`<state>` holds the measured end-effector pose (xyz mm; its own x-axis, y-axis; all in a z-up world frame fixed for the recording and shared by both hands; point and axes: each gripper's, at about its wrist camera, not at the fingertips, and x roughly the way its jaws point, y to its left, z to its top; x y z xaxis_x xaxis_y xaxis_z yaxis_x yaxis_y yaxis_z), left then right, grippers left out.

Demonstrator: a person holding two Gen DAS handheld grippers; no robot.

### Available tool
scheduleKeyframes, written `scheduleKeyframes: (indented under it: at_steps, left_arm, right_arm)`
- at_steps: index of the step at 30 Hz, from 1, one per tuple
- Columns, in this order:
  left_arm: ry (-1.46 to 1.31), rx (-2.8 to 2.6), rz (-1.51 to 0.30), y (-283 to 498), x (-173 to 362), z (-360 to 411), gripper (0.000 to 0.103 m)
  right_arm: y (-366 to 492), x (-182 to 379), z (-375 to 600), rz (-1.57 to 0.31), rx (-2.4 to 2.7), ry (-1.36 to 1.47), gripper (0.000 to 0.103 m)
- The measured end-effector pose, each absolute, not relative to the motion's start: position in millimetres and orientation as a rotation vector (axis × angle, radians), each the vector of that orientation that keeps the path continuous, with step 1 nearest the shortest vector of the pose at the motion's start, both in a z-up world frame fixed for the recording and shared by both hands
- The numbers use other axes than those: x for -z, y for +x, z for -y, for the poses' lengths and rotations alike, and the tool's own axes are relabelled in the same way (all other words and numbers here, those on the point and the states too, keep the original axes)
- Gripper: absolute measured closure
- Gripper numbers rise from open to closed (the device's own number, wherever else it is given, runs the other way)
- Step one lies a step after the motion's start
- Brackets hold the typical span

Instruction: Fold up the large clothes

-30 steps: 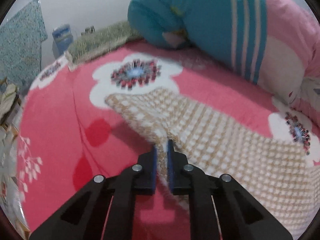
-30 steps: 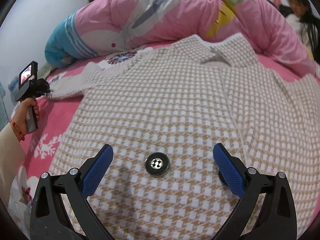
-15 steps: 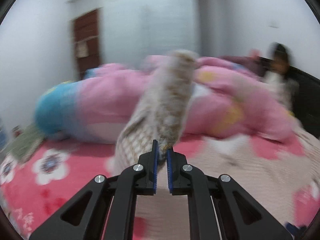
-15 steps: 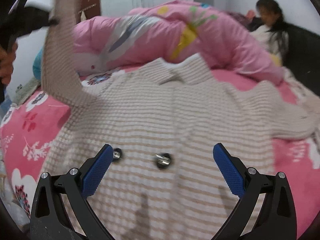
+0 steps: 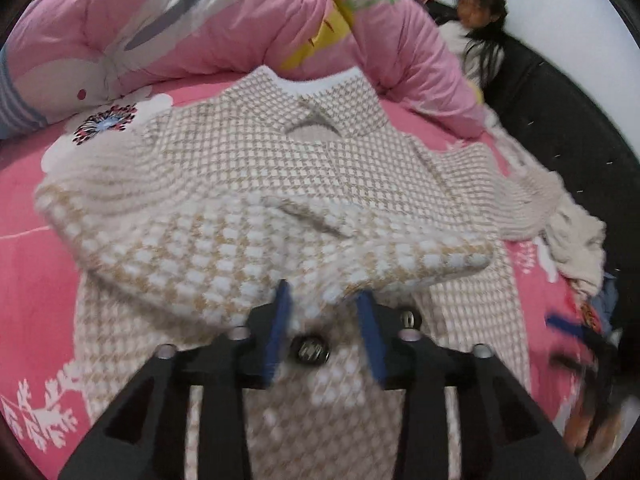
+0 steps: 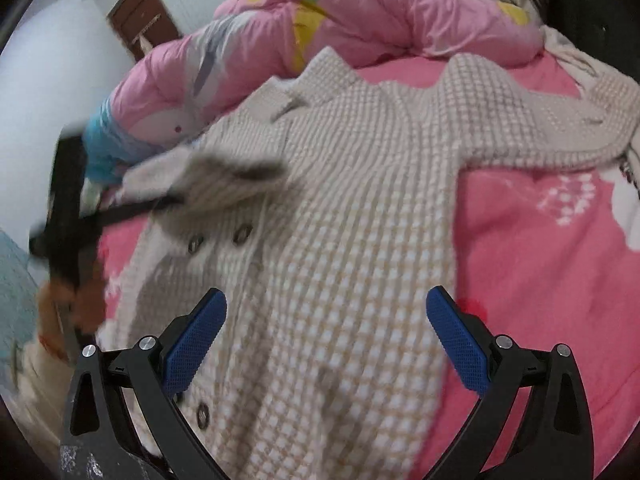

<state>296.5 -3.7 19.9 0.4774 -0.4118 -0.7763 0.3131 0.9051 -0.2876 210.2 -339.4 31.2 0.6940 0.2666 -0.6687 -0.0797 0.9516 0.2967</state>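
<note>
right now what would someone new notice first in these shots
The big beige-and-white checked knit cardigan spread over the pink flowered bedsheet fills both views. Its near sleeve is folded across the body, just ahead of the left tongs, whose jaws are opening with the sleeve's edge between them. Behind it a puffy pink quilt lines the far side of the bed.

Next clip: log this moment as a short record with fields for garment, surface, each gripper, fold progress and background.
garment: checked beige-and-white coat, laid front up, dark buttons showing
surface: pink flowered bedspread
left gripper: jaws opening, sleeve lying across the coat's chest just past the pads
right gripper: open above the coat's lower half, holding nothing
fold progress: one sleeve brought across; other sleeve still spread out
background: pink quilt, a person by the bed's far edge
</note>
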Motion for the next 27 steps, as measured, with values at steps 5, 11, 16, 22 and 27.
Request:
scheduleKeyframes:
  at_steps: [5, 11, 16, 22, 27]
  left_arm:
    - [-0.153, 0.487, -0.891, 271.3, -35.3, -27.8, 0.021]
    - [-0.096, 0.333, -0.879, 255.2, -23.8, -68.4, 0.021]
    - [0.044, 0.089, -0.955, 268.2, 23.2, -82.2, 0.024]
    - [0.002, 0.026, -0.945, 279.8, 41.4, -93.6, 0.031]
    - [-0.019, 0.037, -0.934, 283.2, 42.7, -98.1, 0.031]
  right_arm:
    - [262.9, -45.5, 325.4, -0.816, -0.325, 0.357, 0.007]
    - [297.5, -17.3, 292.6, -0.970, -0.448, 0.532, 0.011]
    - [321.6, 7.6, 281.7, -1.052, -0.415, 0.570, 0.030]
    - [352.2, 14.0, 262.1, -1.088, -0.354, 0.499, 0.082]
    - [345.6, -41.5, 237.6, -0.922, -0.368, 0.368, 0.097]
